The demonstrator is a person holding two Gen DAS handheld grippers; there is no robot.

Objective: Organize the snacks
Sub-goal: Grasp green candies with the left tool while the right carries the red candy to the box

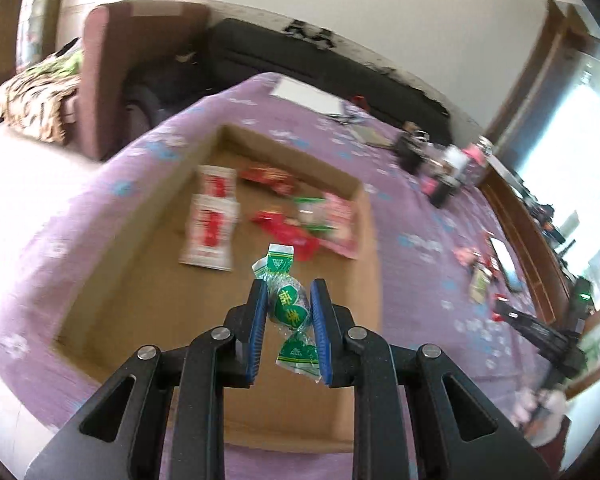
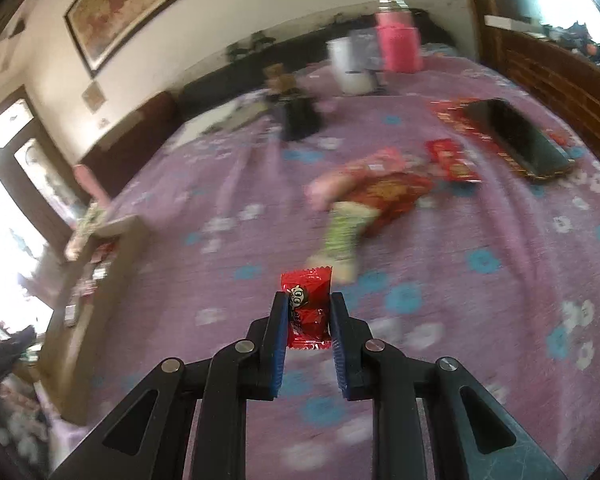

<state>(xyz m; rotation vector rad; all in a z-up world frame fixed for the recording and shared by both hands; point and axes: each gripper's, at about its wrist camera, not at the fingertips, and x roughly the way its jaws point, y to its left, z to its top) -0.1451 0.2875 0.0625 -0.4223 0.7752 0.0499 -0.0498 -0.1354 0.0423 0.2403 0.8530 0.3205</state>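
Green and shiny, the candy (image 1: 288, 304) is pinched tight in your left gripper (image 1: 289, 296), up over the cardboard box (image 1: 140, 280) where other snacks (image 1: 210, 224) lie just ahead. I think you drop it in next: let go gently. Your right gripper (image 2: 309, 312) squeezes a red candy (image 2: 306, 312) above the purple counter (image 2: 460, 320); the box is off to its left.
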